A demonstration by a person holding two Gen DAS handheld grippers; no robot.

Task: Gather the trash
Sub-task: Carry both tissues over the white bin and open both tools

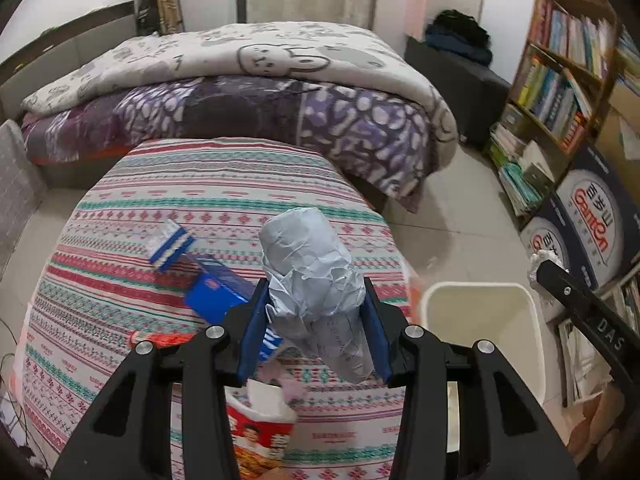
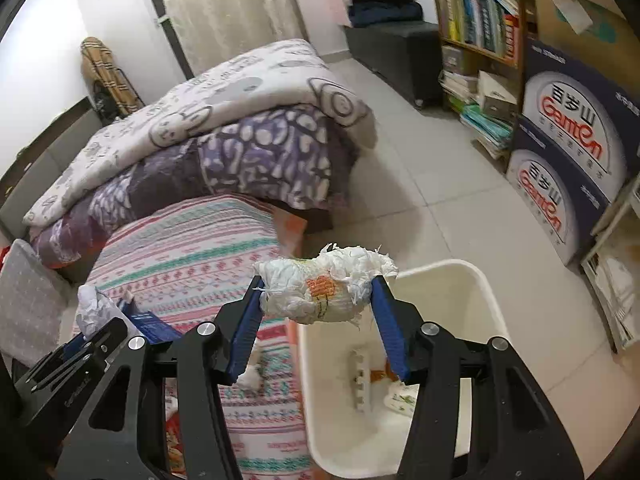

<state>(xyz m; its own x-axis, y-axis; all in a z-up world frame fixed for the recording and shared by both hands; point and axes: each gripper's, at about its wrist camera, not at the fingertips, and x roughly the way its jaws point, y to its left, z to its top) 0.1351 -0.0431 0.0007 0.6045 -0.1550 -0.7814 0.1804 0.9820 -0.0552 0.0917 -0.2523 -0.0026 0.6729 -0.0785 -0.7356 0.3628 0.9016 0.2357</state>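
Closest to the left wrist camera, the left gripper (image 1: 316, 312) is pinching a crumpled ball of grey-white paper (image 1: 312, 276) between its blue jaws, above the striped cloth of the worktop (image 1: 200, 184). Under it a red and white paper cup (image 1: 260, 432) with a printed face is standing, and a blue carton (image 1: 218, 292) and a blue-white wrapper (image 1: 170, 250) are lying on the cloth nearby; their writing is too blurred to read.

On the other side, the right gripper (image 2: 318, 304) is squeezing a white crumpled wrapper (image 2: 326, 286) with an orange patch, and it is hanging over the near rim of the white bin (image 2: 484, 300), which is standing on the floor just beside the worktop. Some scraps are lying inside the bin.

Farther away, a bed (image 1: 240, 92) is carrying a quilt with cartoon animals. By the bookshelf (image 2: 476, 20), stacked boxes (image 2: 568, 140) are showing the brand "Ganten" in red letters.
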